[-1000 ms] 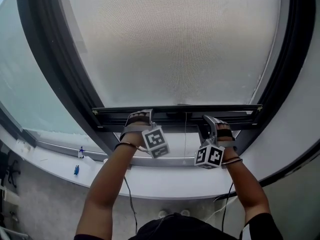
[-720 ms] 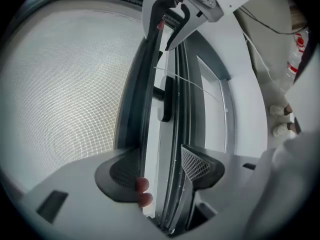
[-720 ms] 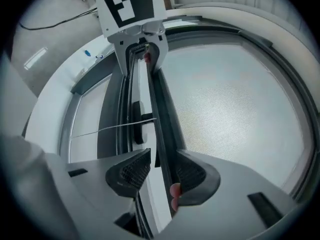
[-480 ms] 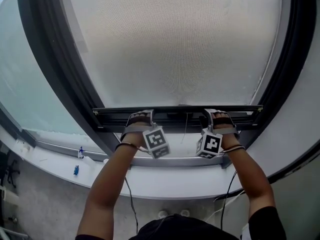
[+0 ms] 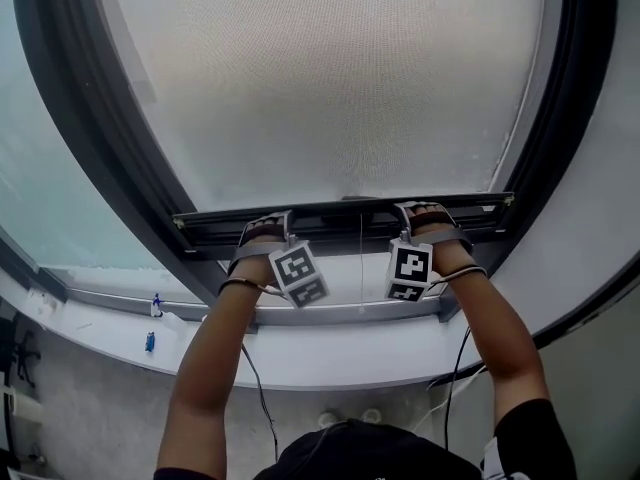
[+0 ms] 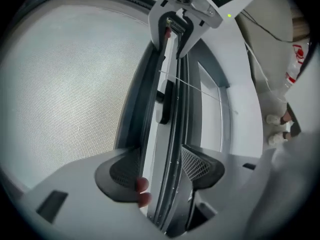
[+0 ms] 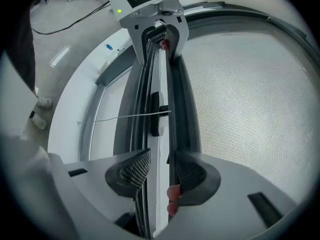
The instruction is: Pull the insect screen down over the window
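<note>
A window is seen from above and behind two raised forearms. The insect screen (image 5: 330, 78), a pale fine mesh, fills the view from the centre up to 12 o'clock and is enclosed by a dark window frame (image 5: 80, 118). The screen's dark bottom bar (image 5: 340, 211) lies across the centre, running from 9 o'clock to 3 o'clock. A strip of uncovered window is left below the bar, towards 6 o'clock, above a white sill (image 5: 330, 363).

The bar is gripped at two places. The left gripper (image 6: 160, 169) is set on it at about 9 o'clock of centre, its jaws partly closed around the bar, with one mesh-textured pad (image 6: 200, 165) laid against each long side. The right gripper (image 7: 159, 174) is set on it at about 3 o'clock of centre in the same way, its jaws about half closed and its pads (image 7: 131, 171) pressed on the bar's two sides. A fingertip is seen beside one pad in each gripper view.

Midway between the grippers, a dark tab (image 7: 156, 115) is fixed on the bar, and a thin cord (image 5: 362, 258) hangs from there towards 6 o'clock. Two small blue objects (image 5: 150, 341), too small to identify, are seen on the sill at 8 o'clock.
</note>
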`<state>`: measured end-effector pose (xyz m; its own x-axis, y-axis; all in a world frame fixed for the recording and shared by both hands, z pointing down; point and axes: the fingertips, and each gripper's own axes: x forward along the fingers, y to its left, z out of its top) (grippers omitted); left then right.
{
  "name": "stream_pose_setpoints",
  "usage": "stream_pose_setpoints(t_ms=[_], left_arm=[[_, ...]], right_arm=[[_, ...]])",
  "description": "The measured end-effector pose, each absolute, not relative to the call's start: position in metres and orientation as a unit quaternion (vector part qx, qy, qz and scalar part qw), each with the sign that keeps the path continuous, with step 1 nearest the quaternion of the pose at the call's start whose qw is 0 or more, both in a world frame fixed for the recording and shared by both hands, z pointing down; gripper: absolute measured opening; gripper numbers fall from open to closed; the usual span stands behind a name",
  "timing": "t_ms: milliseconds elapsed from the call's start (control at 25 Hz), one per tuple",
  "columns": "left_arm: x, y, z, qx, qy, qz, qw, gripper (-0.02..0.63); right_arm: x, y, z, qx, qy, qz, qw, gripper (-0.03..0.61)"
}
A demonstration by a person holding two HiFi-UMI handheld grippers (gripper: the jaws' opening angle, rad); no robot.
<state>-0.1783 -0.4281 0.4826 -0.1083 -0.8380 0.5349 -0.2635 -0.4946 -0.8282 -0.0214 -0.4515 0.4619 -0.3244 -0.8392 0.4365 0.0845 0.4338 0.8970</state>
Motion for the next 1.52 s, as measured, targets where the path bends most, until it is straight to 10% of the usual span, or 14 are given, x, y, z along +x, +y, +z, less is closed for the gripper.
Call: stream_pose_setpoints(t_ms=[1520], left_arm=[[-0.177,-0.416,0.556,-0.636,0.386,-0.633,0.214,0.262]], right_arm=[[-0.011,-0.447,0.539,0.262,-0.661,-0.390,0.585,0.143]])
